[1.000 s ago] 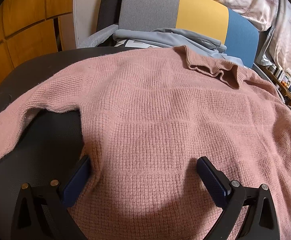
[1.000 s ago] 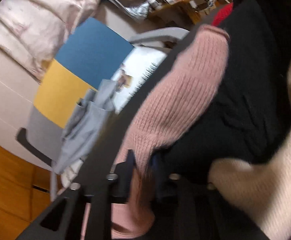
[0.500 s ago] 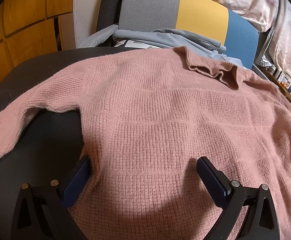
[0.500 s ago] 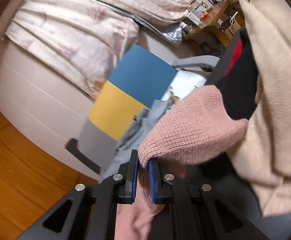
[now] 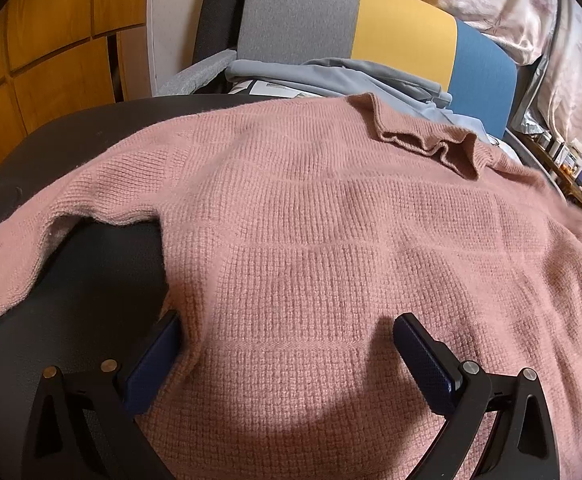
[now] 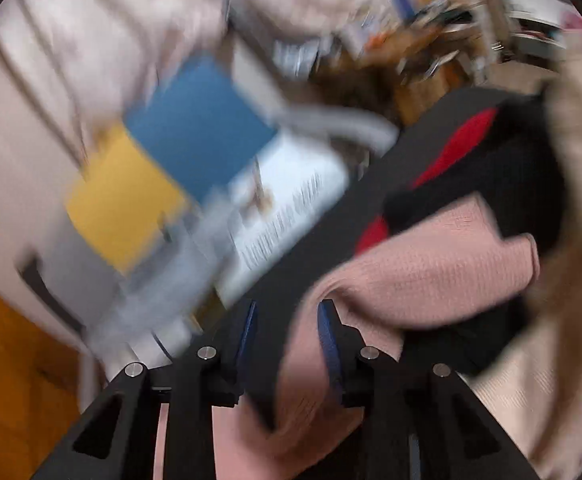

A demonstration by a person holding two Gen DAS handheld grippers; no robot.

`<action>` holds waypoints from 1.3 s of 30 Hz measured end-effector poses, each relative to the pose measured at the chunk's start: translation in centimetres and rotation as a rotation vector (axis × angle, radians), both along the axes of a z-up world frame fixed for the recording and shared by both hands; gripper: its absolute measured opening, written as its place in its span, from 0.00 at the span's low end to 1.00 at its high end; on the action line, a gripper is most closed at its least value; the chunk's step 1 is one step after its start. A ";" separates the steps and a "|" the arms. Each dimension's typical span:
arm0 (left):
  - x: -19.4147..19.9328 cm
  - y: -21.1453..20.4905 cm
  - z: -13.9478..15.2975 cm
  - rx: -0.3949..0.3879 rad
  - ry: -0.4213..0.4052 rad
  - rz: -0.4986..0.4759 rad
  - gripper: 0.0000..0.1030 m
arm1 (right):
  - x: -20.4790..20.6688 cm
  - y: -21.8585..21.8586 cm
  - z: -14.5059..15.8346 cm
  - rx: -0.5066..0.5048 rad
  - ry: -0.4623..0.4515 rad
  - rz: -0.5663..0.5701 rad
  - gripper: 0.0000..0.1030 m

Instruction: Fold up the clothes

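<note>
sweater (image 5: 331, 248): pink knit, spread flat on a dark surface (image 5: 103, 280), filling the middle of my left view. Collar (image 5: 427, 144) is bunched up top right of centre. One sleeve (image 5: 15, 264) runs off to the left edge.

left gripper (image 5: 287, 344): my fingers are spread wide, holding nothing. They sit low in the frame over the bottom part of the sweater, one pad (image 5: 153, 364) right at its side edge, the other well in over the body.

right gripper (image 6: 287, 340): view's really blurry. Fingers are parted partway with only dark surface showing in the gap. The other sleeve (image 6: 431, 276) lies folded just past my right finger, lower right of the frame. Can't tell whether it touches the pad.

clutter: black and red cloth (image 6: 491, 176) and a cream knit (image 6: 579, 208) piled on the right of that view. Grey, yellow and blue chair (image 5: 355, 36) with a pale blue garment (image 5: 343, 76) up top in the left view.

feel, my guess: soft, thick, stretchy and floppy. Not heavy, not slippery, nothing to break, but it'll sag and drag if I lift by one point.

where I'd grab: the firmer edges like cuff, hem corner or shoulder seam, pinching both layers. Mid-panel would just stretch.

stage: body flat, one sleeve out, other looks doubled back. Could be mid-fold.
</note>
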State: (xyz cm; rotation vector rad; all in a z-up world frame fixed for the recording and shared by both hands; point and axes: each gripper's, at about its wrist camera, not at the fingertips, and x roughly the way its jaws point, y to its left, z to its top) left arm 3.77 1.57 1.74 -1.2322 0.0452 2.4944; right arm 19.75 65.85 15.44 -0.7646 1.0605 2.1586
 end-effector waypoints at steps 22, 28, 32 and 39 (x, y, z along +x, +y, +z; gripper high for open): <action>-0.3 0.1 -0.2 -0.023 0.003 -0.007 1.00 | 3.1 7.9 -5.0 -0.047 -0.039 -0.099 0.35; -0.3 0.1 -0.2 -0.022 0.002 -0.008 1.00 | 2.8 9.4 -5.5 -0.079 -0.040 -0.122 0.09; -0.3 0.0 -0.2 -0.020 0.002 -0.009 1.00 | 4.1 8.2 -2.6 0.022 -0.020 -0.057 0.05; -0.3 0.0 -0.2 -0.019 0.004 -0.010 1.00 | 3.9 8.0 -2.7 -0.106 0.003 -0.005 0.29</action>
